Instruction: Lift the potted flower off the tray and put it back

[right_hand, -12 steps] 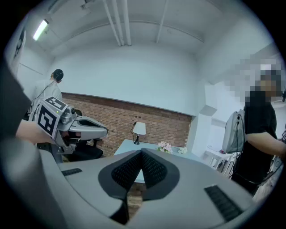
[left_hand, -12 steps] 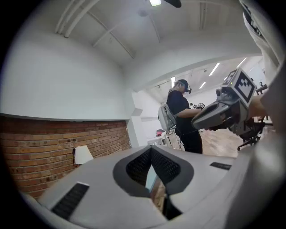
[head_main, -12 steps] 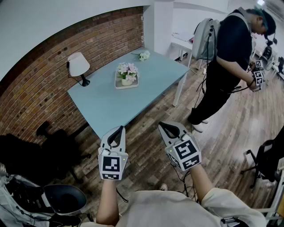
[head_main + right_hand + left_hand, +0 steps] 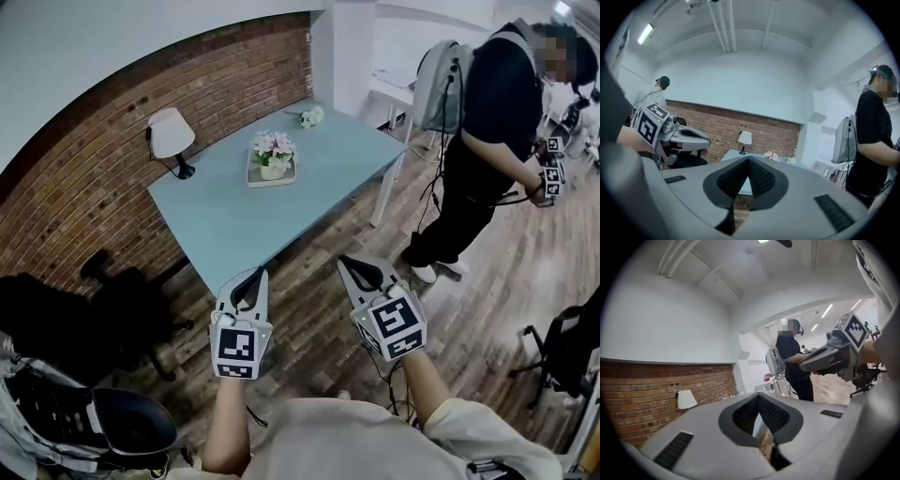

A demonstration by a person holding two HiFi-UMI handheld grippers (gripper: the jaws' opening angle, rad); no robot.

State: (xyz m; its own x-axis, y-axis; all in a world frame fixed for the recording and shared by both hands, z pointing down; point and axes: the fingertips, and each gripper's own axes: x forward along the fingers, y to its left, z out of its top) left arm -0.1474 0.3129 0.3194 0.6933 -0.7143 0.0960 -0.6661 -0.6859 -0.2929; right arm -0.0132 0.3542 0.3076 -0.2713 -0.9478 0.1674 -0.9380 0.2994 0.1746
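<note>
The potted flower point(image 4: 273, 154), pink and white blooms in a pale pot, stands on a light tray point(image 4: 271, 177) in the middle of the pale blue table point(image 4: 234, 225). Both grippers hang over the wood floor short of the table's near corner, far from the pot. My left gripper point(image 4: 251, 274) is shut with nothing in it, and its jaws meet in the left gripper view point(image 4: 758, 397). My right gripper point(image 4: 348, 262) is shut and empty too, jaws together in its own view point(image 4: 749, 160). There the flowers point(image 4: 771, 155) show small on the far table.
A white lamp point(image 4: 170, 135) stands at the table's left corner near the brick wall, and a loose flower bunch point(image 4: 307, 116) lies at the far edge. A person with a backpack point(image 4: 487, 141) stands to the right. A dark chair point(image 4: 112, 300) sits at left.
Both grippers stay shut and hold their place. The head view has shifted slightly, and the person at right has moved a little.
</note>
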